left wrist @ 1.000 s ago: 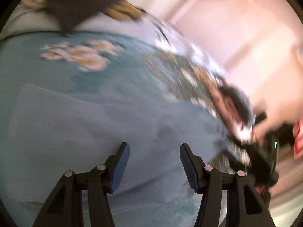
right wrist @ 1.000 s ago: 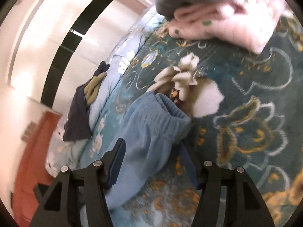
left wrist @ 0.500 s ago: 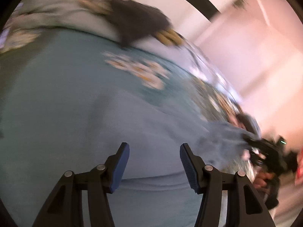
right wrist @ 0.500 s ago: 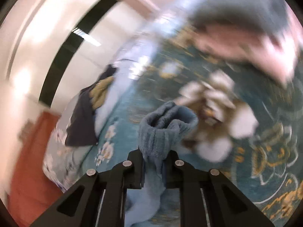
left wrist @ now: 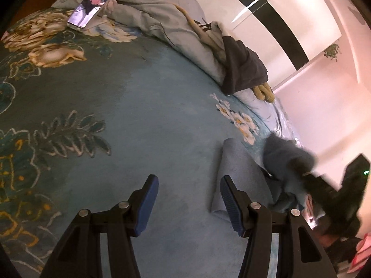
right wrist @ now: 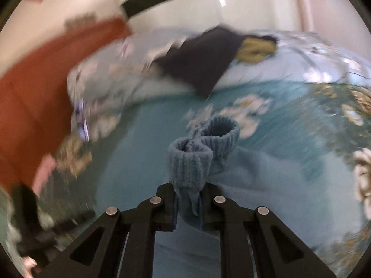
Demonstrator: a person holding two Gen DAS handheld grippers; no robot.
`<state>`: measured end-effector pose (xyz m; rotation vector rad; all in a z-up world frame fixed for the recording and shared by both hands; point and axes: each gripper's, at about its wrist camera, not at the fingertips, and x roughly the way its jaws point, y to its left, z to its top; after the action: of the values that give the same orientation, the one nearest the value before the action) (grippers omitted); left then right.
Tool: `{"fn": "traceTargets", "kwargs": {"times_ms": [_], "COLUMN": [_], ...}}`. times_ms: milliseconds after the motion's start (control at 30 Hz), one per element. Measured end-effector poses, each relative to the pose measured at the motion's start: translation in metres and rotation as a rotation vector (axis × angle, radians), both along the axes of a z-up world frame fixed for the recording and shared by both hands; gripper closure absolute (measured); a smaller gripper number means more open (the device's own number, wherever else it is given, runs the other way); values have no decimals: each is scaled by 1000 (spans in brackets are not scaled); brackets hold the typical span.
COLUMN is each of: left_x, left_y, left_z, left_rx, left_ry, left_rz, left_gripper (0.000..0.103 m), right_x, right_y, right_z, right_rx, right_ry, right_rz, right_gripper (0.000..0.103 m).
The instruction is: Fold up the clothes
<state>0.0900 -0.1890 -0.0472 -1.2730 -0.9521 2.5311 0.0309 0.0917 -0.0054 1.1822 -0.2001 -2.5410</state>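
Note:
A light blue knit garment (right wrist: 204, 153) lies on a teal floral bedspread (left wrist: 129, 120). My right gripper (right wrist: 188, 208) is shut on its ribbed cuff and holds it lifted above the rest of the cloth. In the left wrist view the garment (left wrist: 241, 173) lies flat at the right, with its raised end (left wrist: 287, 159) pinched by the blurred right gripper (left wrist: 308, 185). My left gripper (left wrist: 189, 199) is open and empty, low over the bedspread, its right finger at the garment's left edge.
A crumpled pale blue duvet (left wrist: 167, 14) runs along the far side, with a phone (left wrist: 95, 2), a dark grey garment (left wrist: 243, 67) and a mustard one (left wrist: 263, 91) on it. A white wardrobe (left wrist: 278, 11) stands behind. A red-brown headboard (right wrist: 34, 88) is at the left.
My right gripper closed on the blue cuff, lifted it and swung it left. My left gripper came off the garment and shifted left, staying open.

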Motion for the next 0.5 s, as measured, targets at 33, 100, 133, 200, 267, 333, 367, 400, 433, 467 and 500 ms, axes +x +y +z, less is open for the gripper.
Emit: {"fn": "traceTargets", "kwargs": {"times_ms": [33,100,133,200,267,333,367,400,433,467,500], "left_x": [2,2,2,1,0,-6,-9,-13,-16,-20,-25], "left_y": [-1,1,2,5,10,18,23,28,33,41,49], "left_z": [1,0,-1,-3,-4,-5,-4,-3,-2,0,2], "left_rx": [-1,-2,0,10,31,65,88,111,133,139,145], "left_ry": [1,-3,-8,-12,-13,-14,-12,-9,-7,3,12], "left_rz": [2,0,-2,-14,-30,-51,-69,-87,-106,-131,-155], "left_gripper": [43,43,43,43,43,43,43,43,43,43,42], "right_x": [1,7,11,19,29,40,45,50,55,61,66], "right_y": [-14,-27,-29,-32,-23,-10,-3,4,11,17,24], "right_z": [-12,-29,-31,-37,-32,-24,-20,-16,-12,-8,-4], "right_rx": [26,75,84,103,85,50,33,16,-1,-18,-35], "right_ry": [-16,-38,-34,-27,-16,-3,4,10,17,23,30], "right_rz": [22,40,48,62,72,80,84,88,92,96,100], "right_gripper": [88,86,85,73,46,41,41,41,41,41,41]}}
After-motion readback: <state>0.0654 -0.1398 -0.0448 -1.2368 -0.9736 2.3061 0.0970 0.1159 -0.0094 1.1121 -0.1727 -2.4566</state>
